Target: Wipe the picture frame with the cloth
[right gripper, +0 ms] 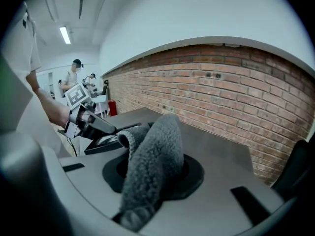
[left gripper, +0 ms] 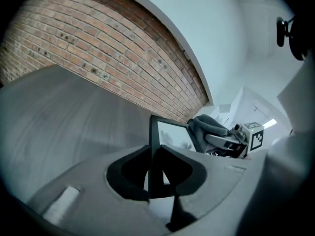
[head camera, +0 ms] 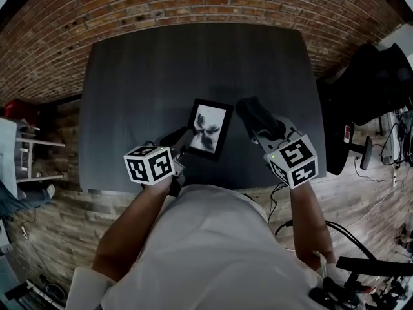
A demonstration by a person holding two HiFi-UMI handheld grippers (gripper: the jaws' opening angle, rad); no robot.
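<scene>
Fingers of the left gripper are clamped on the near left edge of the picture frame. It has a black border around a pale print with a dark flower-like shape. The frame is held tilted over the near middle of the dark tabletop; whether its far edge rests there I cannot tell. Fingers of the right gripper pinch a grey fleecy cloth, which is bunched and sticks out past them. The cloth is just beside the frame's right edge. A brick wall runs behind the tabletop.
</scene>
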